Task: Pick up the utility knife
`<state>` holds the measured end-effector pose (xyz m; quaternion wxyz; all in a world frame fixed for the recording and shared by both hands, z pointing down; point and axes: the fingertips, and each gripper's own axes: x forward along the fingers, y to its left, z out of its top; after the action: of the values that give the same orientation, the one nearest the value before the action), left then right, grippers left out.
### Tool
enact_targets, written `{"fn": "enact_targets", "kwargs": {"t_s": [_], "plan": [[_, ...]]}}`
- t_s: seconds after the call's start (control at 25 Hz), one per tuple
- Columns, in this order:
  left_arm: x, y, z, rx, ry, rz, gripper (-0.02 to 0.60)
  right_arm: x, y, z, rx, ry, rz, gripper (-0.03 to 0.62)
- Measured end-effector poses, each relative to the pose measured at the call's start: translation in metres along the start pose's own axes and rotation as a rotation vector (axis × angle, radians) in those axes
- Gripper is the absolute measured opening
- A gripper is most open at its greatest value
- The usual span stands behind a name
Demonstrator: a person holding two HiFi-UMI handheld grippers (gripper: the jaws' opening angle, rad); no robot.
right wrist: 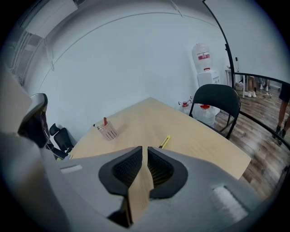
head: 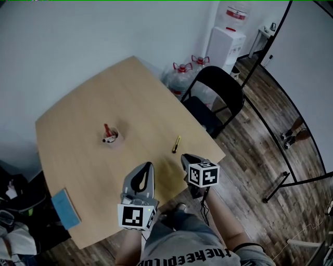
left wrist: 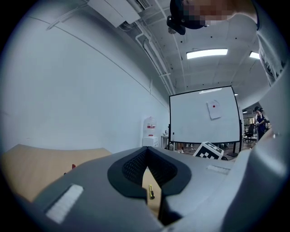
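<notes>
Both claws empty: left gripper (left wrist: 146, 152) clenched, right gripper (right wrist: 145, 151) barely parted; best widen it, then straddle the utility knife (right wrist: 165, 142) across its narrow body.

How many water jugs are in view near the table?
3: one jug and another on the floor beside the black chair, a third atop the white dispenser. More may hide behind the chair.

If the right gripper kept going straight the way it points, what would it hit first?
Probably the bare table top, just short of the yellow utility knife, which lies slightly right of that line; depth is unclear.
</notes>
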<state>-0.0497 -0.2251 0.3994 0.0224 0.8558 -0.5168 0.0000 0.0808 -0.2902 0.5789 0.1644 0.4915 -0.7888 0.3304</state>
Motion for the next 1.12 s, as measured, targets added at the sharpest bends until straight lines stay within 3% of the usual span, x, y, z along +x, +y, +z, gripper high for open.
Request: {"fn": "enact_targets", "kwargs": {"t_s": [0.56, 1.12], "plan": [[-0.008, 0.013, -0.005, -0.007, 0.015, 0.061, 0.020, 0.055, -0.019, -0.017, 0.094, 0.093, -0.048, 0.114], [-0.015, 0.023, -0.010, -0.009, 0.036, 0.109, 0.020, 0.088, -0.028, -0.023, 0.070, 0.147, -0.125, 0.141]]}}
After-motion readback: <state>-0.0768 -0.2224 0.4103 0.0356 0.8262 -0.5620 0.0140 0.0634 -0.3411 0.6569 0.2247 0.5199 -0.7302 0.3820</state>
